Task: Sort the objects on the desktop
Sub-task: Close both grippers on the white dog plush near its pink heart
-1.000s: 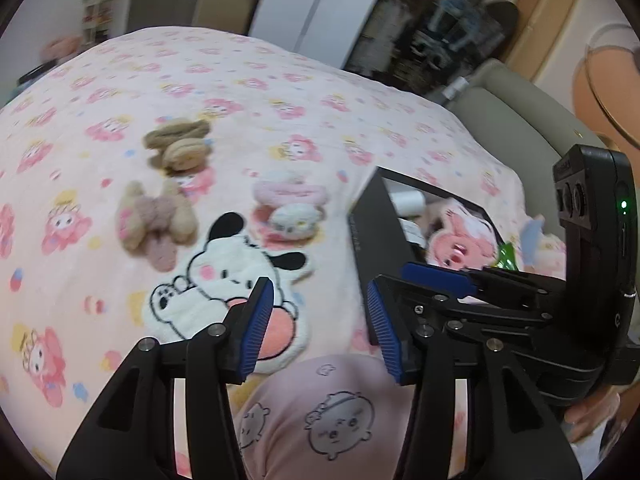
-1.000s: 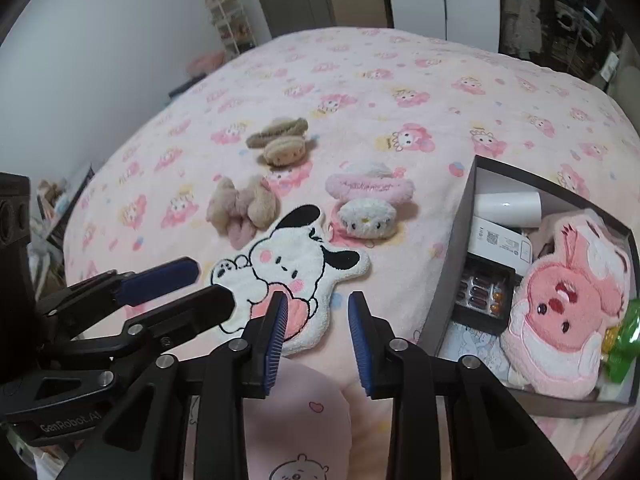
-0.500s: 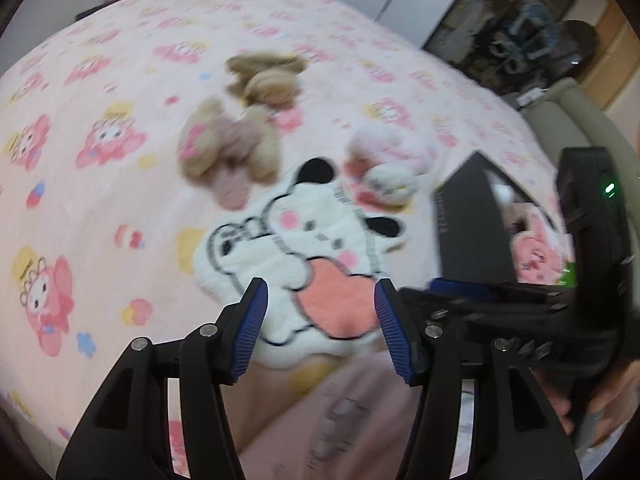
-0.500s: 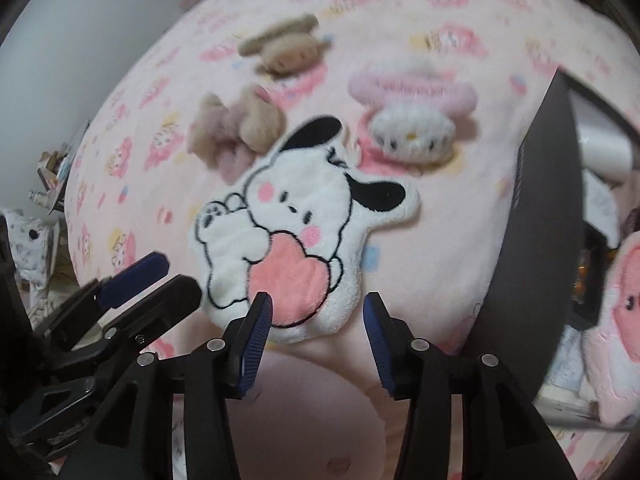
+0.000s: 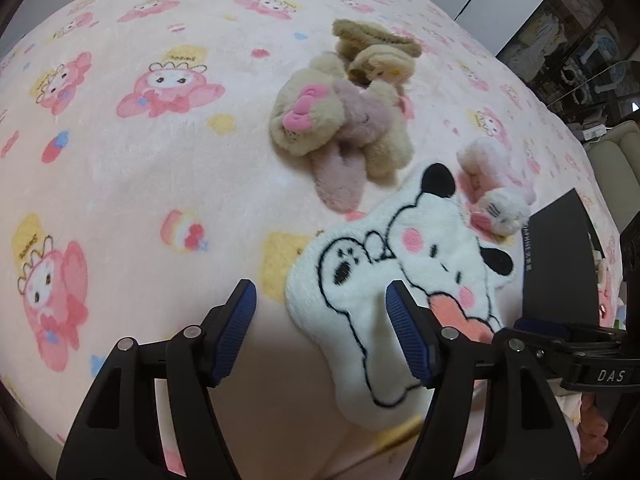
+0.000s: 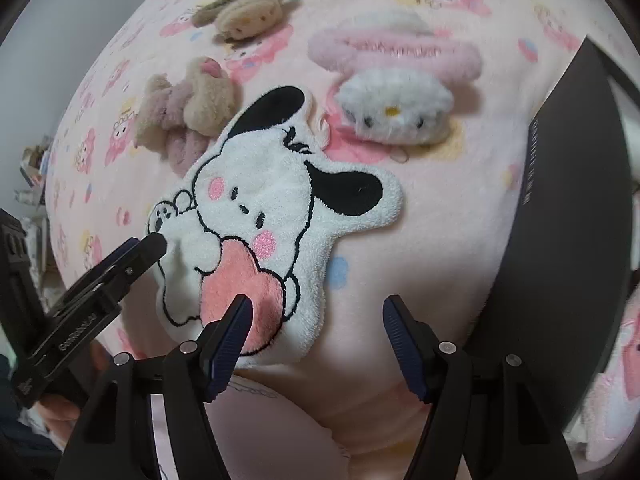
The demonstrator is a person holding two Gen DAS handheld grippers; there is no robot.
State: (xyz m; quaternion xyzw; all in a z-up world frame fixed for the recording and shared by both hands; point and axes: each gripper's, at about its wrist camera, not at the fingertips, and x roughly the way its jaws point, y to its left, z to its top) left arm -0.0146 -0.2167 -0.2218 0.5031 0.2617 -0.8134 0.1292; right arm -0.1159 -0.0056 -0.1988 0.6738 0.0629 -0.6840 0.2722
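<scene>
Here the left gripper (image 5: 320,316) and right gripper (image 6: 316,328) stand released, jaws just widened, each straddling an edge of the white dog patch (image 6: 276,216). Left view alone reads "DAS"; the black box (image 6: 568,216) lettering is illegible.

A home, seemingly a living space. A pink fleece blanket (image 5: 120,152) printed with cartoon characters covers everything below. Plush toys (image 5: 340,128) and a white dog-shaped plush (image 6: 280,208) lie on it. Behind stand pale cabinet doors (image 5: 480,0), cluttered dark shelves (image 5: 580,48) and a beige sofa (image 5: 616,168).
</scene>
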